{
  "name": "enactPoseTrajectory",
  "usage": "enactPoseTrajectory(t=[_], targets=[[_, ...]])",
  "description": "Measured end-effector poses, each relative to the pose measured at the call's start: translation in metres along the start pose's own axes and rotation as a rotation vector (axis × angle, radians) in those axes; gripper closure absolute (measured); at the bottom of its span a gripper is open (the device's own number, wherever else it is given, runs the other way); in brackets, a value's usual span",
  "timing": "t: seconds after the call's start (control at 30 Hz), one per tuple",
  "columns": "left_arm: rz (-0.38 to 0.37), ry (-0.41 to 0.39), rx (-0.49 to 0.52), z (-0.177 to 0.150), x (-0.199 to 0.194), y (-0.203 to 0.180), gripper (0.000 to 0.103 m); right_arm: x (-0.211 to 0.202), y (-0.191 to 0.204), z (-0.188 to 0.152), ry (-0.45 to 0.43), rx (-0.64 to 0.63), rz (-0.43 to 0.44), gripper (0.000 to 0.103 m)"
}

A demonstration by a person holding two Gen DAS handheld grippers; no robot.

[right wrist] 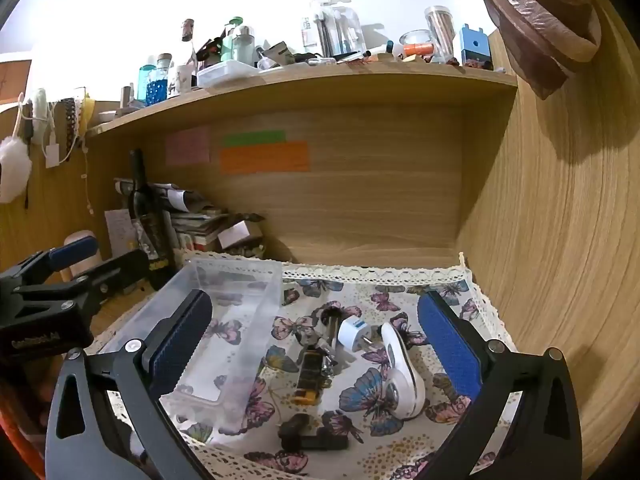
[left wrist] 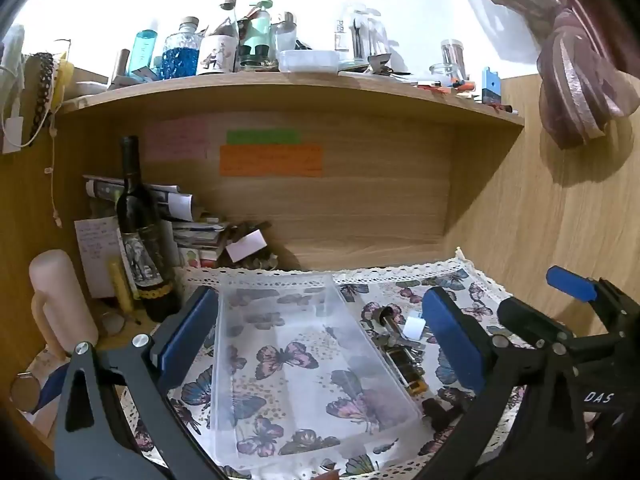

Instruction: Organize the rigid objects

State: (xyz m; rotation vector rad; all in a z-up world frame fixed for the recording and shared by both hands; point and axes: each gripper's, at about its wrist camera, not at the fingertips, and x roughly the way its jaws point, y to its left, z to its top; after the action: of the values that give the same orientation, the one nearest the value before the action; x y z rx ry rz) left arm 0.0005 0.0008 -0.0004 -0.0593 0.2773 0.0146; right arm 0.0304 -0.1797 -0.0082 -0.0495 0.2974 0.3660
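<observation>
A clear, empty plastic bin (left wrist: 296,356) sits on a butterfly-print cloth (left wrist: 452,284); it also shows in the right wrist view (right wrist: 224,320). My left gripper (left wrist: 320,344) is open, its jaws on either side of the bin. To the right of the bin lie a white plug adapter (right wrist: 354,334), a white handheld device (right wrist: 402,376), a metal and yellow cylindrical part (right wrist: 310,376) and a black clip-like piece (right wrist: 312,436). My right gripper (right wrist: 316,344) is open above these small objects and holds nothing.
A dark wine bottle (left wrist: 140,232), a pale candle (left wrist: 60,300) and stacked papers (left wrist: 192,232) crowd the left. A wooden back wall carries sticky notes (left wrist: 272,160). A shelf (left wrist: 280,92) above holds several bottles and jars. A wooden side wall (right wrist: 560,240) closes the right.
</observation>
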Motion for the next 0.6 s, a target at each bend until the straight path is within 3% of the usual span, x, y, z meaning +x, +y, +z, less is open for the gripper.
enactPoseTrajectory(t=[0.6], targets=[[-0.024, -0.017, 0.023, 0.0057, -0.0028, -0.002, 0.0, -0.0002, -0.0011, 0.003, -0.011, -0.008, -0.013, 0.0]])
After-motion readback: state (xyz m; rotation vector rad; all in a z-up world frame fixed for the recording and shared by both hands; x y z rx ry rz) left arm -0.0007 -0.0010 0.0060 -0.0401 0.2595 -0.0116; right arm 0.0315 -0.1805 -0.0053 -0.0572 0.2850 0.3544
